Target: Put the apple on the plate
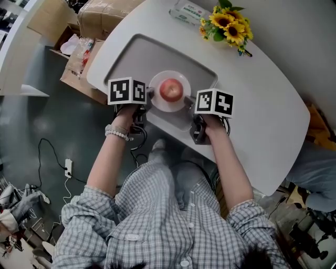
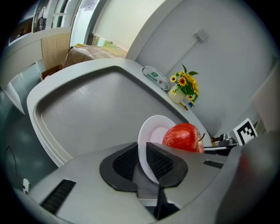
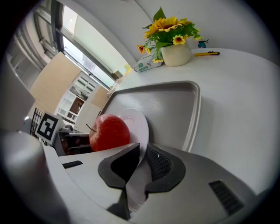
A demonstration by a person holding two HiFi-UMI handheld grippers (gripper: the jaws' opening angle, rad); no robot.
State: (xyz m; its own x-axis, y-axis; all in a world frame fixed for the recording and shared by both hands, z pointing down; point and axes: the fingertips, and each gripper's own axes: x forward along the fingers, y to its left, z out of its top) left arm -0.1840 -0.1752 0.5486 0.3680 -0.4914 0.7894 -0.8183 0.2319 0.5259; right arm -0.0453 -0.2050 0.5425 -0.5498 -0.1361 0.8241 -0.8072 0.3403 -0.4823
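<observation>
A red apple (image 1: 170,90) sits in the middle of a small white plate (image 1: 159,104) held over the grey tray (image 1: 126,55). My left gripper (image 1: 148,96) is shut on the plate's left rim (image 2: 143,151), with the apple (image 2: 183,137) just beyond its jaws. On the opposite side, my right gripper (image 1: 191,102) is shut on the right rim (image 3: 142,131), and the apple (image 3: 110,132) lies to its left. Both marker cubes flank the plate in the head view.
The grey tray lies on a white rounded table (image 1: 273,94). A pot of sunflowers (image 1: 227,26) and a white packet (image 1: 188,14) stand at the table's far edge. Cardboard boxes (image 1: 84,26) sit on the floor at left.
</observation>
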